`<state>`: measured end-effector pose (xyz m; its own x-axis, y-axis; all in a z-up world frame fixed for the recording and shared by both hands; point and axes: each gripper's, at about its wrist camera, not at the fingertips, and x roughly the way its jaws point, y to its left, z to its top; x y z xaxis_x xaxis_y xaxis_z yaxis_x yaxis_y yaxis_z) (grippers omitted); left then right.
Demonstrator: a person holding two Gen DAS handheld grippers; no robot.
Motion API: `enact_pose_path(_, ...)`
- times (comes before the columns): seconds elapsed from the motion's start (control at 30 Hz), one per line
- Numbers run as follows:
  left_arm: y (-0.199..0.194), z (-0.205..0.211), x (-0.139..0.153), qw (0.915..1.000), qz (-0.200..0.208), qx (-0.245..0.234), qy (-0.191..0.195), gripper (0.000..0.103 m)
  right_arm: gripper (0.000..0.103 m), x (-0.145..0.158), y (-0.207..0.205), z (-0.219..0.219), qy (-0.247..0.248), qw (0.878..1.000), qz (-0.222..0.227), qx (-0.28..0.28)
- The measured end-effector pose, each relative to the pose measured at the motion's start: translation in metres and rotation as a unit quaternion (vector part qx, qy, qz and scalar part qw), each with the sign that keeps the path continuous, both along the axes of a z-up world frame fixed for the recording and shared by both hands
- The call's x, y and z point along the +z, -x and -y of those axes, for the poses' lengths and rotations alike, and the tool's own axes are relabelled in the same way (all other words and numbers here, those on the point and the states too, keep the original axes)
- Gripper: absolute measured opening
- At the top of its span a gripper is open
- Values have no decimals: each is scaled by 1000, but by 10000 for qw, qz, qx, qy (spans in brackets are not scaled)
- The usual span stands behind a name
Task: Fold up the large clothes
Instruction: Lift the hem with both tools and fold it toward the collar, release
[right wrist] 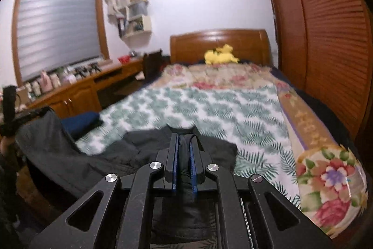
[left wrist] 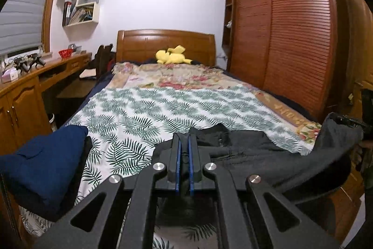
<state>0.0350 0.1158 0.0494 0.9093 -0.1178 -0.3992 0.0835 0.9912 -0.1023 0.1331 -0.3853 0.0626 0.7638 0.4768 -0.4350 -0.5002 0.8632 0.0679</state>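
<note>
Left tongs (left wrist: 184,155) nearly closed, blue pads pinching dark cloth, pointing level and forward. Right tongs (right wrist: 185,155) same: narrow gap, fabric clamped between pads, both side by side.

Yellow plush toy (left wrist: 173,55), wardrobe (left wrist: 291,39), desk (left wrist: 30,83).

One dark garment (left wrist: 268,155), one blue garment (left wrist: 44,169), one yellow plush (left wrist: 172,56), two claws (left wrist: 184,144).

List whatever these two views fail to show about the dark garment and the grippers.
- Left wrist view: dark garment near edge hidden under left hand-held gripper.
- Right wrist view: bedspread motion-blurred; right hand-held gripper covers the cloth it pinches.
- Garment type: unclear in both views.
</note>
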Motion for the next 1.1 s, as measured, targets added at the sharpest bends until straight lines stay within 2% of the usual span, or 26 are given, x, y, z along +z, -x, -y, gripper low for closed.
enact_pose_path(0.1,-33,-10,-12,9996,-129,246,110,3,6,-19,-36,-6,155,9997,-129,-106)
enact_pose_path(0.3,-80,-15,-19,9983,-106,565,-29,3,7,-30,-115,-11,-57,9989,-240,-410)
enact_pose_path(0.4,-104,-19,-21,9988,-161,470,27,3,7,-36,-151,-16,-94,9977,-300,-593)
enact_pose_path(0.47,-117,-16,-25,9985,-162,524,-80,3,7,-44,-176,-18,-141,9969,-451,-633)
enact_pose_path(0.57,-136,-12,-35,9985,-186,510,-113,3,7,-57,-204,-28,69,9953,-551,-793)
enact_pose_path(0.8,-179,-14,-53,9987,-186,475,-23,3,7,-78,-245,-42,346,9931,-606,-942)
enact_pose_path(1.1,-196,-27,-76,9988,-260,388,116,4,7,-103,-286,-62,713,9900,-721,-982)
